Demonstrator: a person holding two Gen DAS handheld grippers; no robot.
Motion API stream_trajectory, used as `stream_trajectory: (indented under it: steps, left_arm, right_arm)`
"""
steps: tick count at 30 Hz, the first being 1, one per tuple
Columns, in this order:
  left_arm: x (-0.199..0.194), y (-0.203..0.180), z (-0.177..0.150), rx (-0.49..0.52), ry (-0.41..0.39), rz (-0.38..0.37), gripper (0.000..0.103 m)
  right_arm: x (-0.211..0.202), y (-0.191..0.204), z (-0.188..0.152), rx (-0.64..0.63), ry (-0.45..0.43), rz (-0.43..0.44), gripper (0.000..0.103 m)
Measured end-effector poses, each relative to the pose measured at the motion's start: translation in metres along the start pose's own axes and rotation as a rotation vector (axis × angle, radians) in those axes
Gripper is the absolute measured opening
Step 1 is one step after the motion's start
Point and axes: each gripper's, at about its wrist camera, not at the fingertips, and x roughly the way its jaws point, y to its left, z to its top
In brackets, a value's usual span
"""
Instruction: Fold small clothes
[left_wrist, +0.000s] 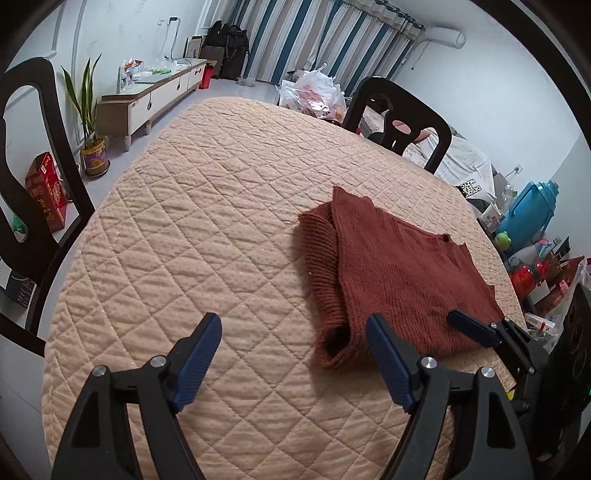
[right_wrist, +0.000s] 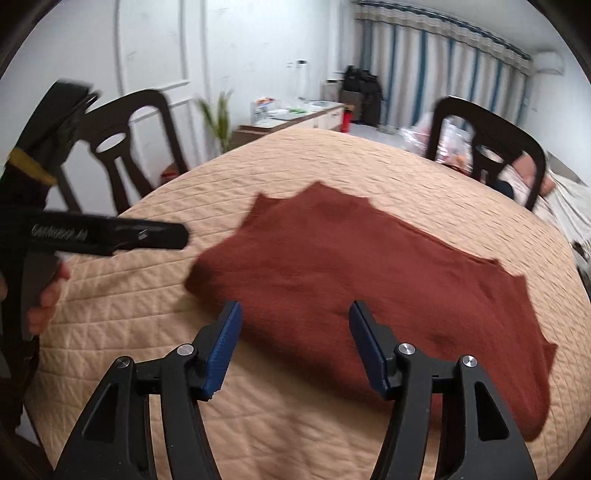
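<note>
A small rust-red knit garment (left_wrist: 402, 273) lies folded flat on the peach quilted table cover (left_wrist: 207, 229), toward the right. My left gripper (left_wrist: 293, 334) is open and empty, just above the cover, its right finger at the garment's near left corner. My right gripper (right_wrist: 295, 319) is open and empty, hovering over the garment's (right_wrist: 354, 269) near edge; this view is motion-blurred. The right gripper's fingers (left_wrist: 476, 330) also show in the left wrist view at the garment's near right corner. The left gripper's body (right_wrist: 110, 234) shows at the left of the right wrist view.
Dark chairs stand at the far right (left_wrist: 399, 118) and left (left_wrist: 33, 166) of the table. A low cabinet (left_wrist: 159, 96), a potted plant (left_wrist: 90, 125) and a red box (left_wrist: 48, 192) are along the left wall. Clutter with a blue jug (left_wrist: 532, 214) sits beyond the right edge.
</note>
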Motion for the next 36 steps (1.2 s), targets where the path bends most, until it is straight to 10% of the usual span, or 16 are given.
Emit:
stream_trajectory:
  steps: [8,21,30,36]
  left_arm:
    - [-0.001,0.018,0.009,-0.047,-0.001,-0.035,0.085]
    - [0.018,0.03,0.028,-0.07,0.049,-0.101,0.087]
    - [0.048,0.019,0.047,-0.103,0.121,-0.206,0.087]
    - [0.073,0.004,0.057,-0.088,0.192,-0.238,0.088]
  right_arm:
    - [0.028,0.041,0.01,-0.102,0.038,0.068,0.07]
    - [0.071,0.064,0.026,-0.182,0.097,-0.065,0.069]
    - [0.067,0.044,0.026,-0.124,0.059,-0.121,0.027]
    - [0.066,0.037,0.022,-0.094,0.039,-0.115,0.018]
